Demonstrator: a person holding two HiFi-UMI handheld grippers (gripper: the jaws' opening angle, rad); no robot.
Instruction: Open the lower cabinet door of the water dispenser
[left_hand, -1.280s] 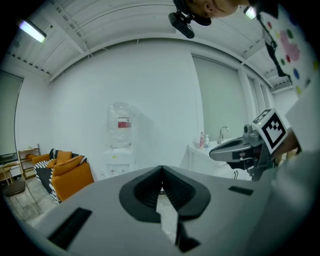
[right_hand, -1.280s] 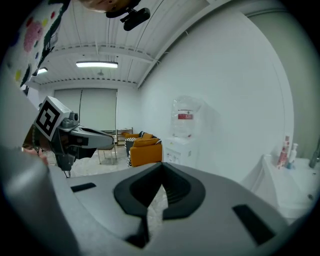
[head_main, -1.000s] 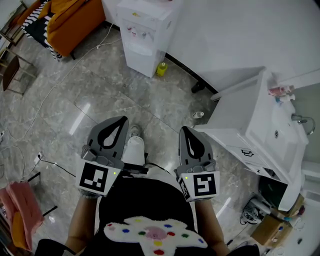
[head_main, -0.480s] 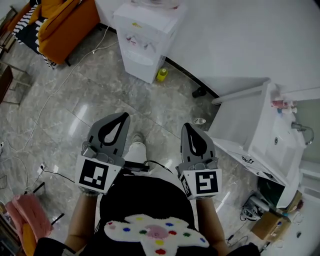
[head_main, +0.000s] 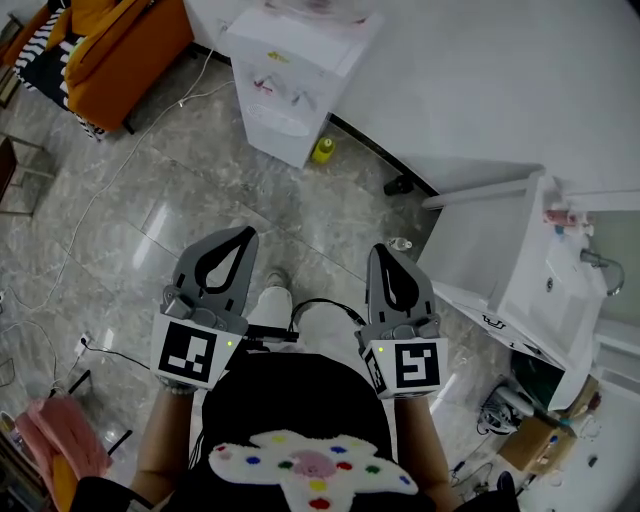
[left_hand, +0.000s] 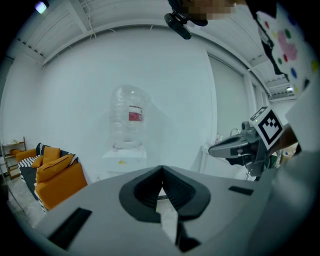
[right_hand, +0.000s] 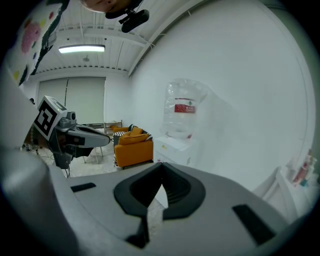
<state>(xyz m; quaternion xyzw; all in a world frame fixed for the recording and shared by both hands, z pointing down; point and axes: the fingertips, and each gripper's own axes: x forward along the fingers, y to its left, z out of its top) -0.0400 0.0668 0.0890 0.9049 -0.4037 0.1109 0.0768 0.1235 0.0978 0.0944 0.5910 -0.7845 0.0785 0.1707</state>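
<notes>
The white water dispenser stands against the far wall, top centre in the head view, its lower cabinet door shut; a clear bottle sits on top of it. The dispenser also shows ahead in the right gripper view. My left gripper and right gripper are held side by side in front of the person's body, well short of the dispenser. Both are shut with nothing between their jaws.
An orange sofa stands at the far left. A small yellow bottle sits on the floor beside the dispenser. A white sink cabinet is close on the right. A white cable runs across the grey stone floor.
The person has walked forward: the dispenser and the sink cabinet have come nearer in the head view. Both grippers stay shut, held the same way in front of the body.
</notes>
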